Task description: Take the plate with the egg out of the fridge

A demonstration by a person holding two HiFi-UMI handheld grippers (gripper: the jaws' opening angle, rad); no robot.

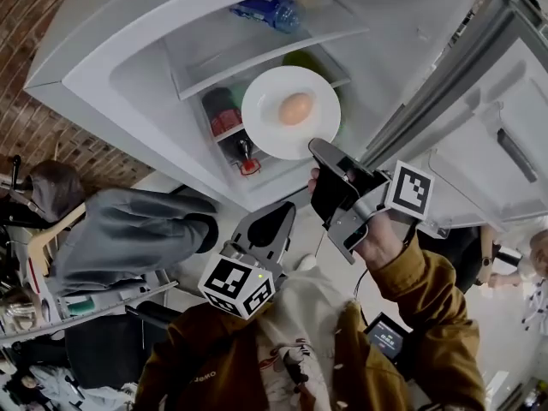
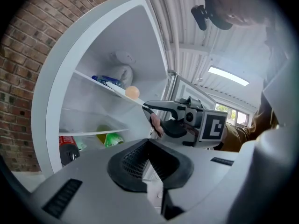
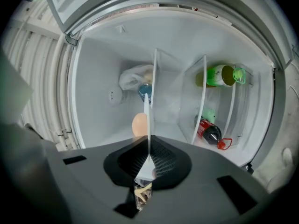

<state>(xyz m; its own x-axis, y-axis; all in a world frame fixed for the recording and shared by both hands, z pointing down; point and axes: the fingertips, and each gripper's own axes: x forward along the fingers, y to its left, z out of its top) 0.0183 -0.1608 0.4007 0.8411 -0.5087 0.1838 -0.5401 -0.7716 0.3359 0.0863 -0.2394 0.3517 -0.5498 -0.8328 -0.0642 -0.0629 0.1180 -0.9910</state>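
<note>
Before open fridge (image 1: 128, 67) by brick wall (image 1: 34, 118) | right hand-held gripper (image 1: 318, 148) grips plate (image 1: 272, 128); left hand-held gripper (image 1: 276, 217) closed

The open fridge (image 1: 103, 67) holds glass shelves one above another. On the upper shelf (image 2: 86, 77) a bottle with a blue label (image 2: 106, 81) lies on its side, and a white bag (image 2: 122, 73) sits just behind it, towards the back wall. Under the lower shelf (image 2: 93, 132), on the bottom level, are a green bottle (image 3: 218, 75) and a dark bottle with a red label (image 3: 208, 130). The green one is set deeper in. The dark one is nearer the opening, with its red cap end towards the front.
</note>
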